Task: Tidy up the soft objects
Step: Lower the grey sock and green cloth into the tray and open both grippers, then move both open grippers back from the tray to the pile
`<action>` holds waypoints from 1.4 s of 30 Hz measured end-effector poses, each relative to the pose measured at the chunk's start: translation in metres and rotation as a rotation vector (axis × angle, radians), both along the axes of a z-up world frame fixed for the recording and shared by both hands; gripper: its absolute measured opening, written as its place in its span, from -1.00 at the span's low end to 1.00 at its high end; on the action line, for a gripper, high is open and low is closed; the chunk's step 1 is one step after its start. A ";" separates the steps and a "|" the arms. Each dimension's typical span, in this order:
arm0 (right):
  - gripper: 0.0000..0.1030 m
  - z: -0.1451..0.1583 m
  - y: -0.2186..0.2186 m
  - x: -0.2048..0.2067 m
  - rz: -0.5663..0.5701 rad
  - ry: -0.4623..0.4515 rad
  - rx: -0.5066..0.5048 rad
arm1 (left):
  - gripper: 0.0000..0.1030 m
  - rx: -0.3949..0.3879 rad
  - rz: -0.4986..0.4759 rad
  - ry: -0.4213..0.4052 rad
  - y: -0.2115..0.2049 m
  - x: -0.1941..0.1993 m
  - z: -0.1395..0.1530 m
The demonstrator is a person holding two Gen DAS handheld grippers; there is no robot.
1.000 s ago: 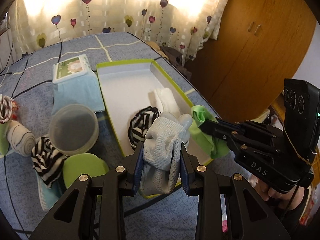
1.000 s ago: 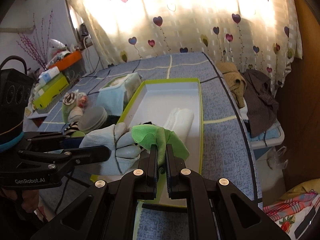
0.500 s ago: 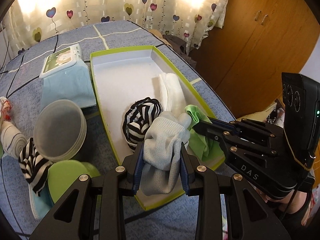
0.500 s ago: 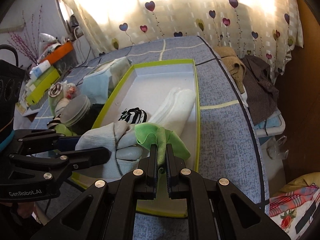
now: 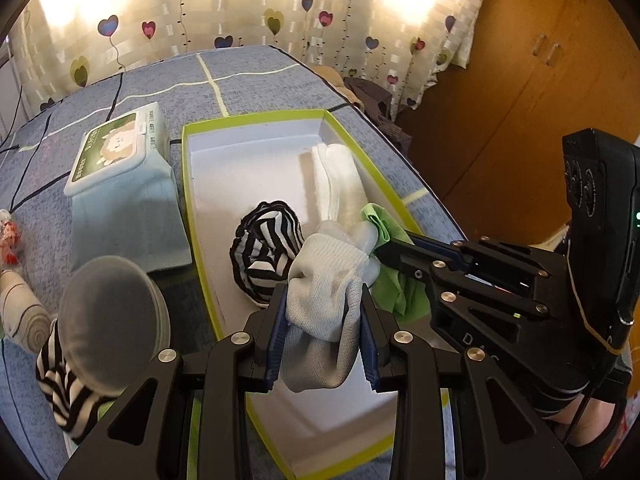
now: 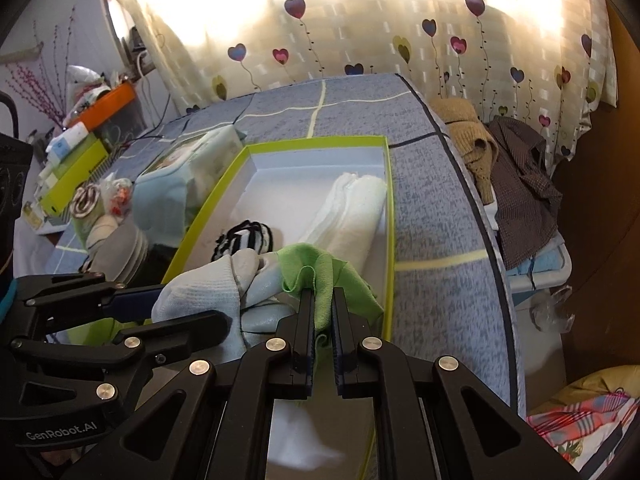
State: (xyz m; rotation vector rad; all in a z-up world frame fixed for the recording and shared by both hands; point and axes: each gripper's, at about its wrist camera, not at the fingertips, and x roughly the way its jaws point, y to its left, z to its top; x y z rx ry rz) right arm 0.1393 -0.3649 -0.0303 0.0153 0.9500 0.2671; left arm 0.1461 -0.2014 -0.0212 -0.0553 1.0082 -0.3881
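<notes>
Left tool (image 5: 323, 322) clamps grey sock (image 5: 326, 300); right tool (image 6: 323, 310) pinches green cloth (image 6: 320, 276)

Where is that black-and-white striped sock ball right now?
In the left wrist view, the striped sock ball lies inside the green-rimmed box, left of the folded white cloth and just beyond the grey sock.

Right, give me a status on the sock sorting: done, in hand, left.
Done: a striped sock ball and a folded white cloth lie in the green-rimmed box.
In hand: the left gripper clamps a grey-white sock bundle and the right gripper pinches a green cloth, both over the box.
Left: a striped sock and a beige roll outside it.
</notes>
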 end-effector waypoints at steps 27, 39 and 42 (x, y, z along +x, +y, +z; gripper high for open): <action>-0.03 0.041 -0.008 -0.070 -0.098 -0.076 0.004 | -0.16 -0.025 -0.033 -0.071 0.007 -0.036 0.026; 0.00 0.049 -0.021 -0.090 -0.147 -0.096 0.022 | -0.16 -0.072 -0.059 -0.097 0.003 -0.047 0.040; 0.00 0.052 -0.019 -0.092 -0.149 -0.102 0.023 | -0.16 -0.077 -0.064 -0.100 0.003 -0.051 0.042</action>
